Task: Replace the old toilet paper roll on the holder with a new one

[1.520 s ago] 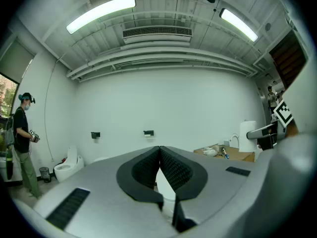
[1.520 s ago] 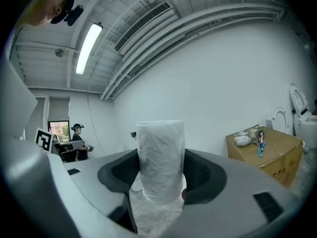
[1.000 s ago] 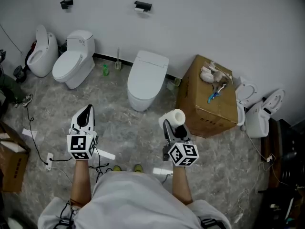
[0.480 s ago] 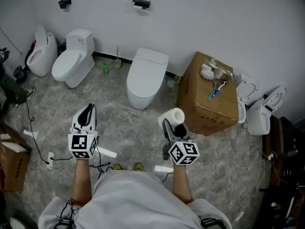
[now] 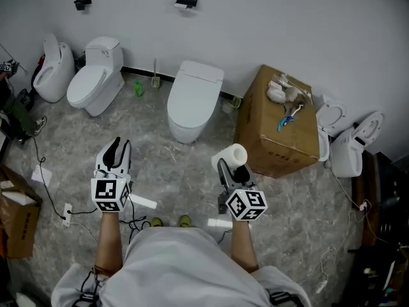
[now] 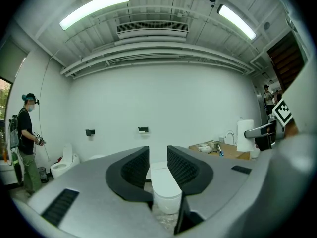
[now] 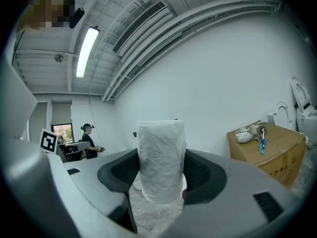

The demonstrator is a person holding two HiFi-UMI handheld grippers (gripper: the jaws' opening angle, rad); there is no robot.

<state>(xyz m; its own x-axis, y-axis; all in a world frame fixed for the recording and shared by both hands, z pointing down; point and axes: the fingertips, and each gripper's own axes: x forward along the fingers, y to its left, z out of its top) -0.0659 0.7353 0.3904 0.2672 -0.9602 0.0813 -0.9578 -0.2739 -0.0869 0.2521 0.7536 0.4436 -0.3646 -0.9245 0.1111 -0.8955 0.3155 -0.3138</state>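
Crinkled, soft white paper on the roll [image 7: 160, 160]; smooth matt grey plastic and ribbed black jaws on the left gripper [image 6: 157, 157]. A glossy white ceramic toilet [image 5: 192, 101], matt brown cardboard box [image 5: 281, 136], faintly shiny marbled grey stone floor [image 5: 166, 165].

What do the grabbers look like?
The left gripper and right gripper are grey with black pads; each carries a white cube with black square markers. The left's jaws have just been opening, nothing between them. The person wears a pale top.

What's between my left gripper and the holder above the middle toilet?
Bare floor, then the white toilet under the holder. The left gripper view frames it beyond the left gripper's empty fingers, which have just been opening.
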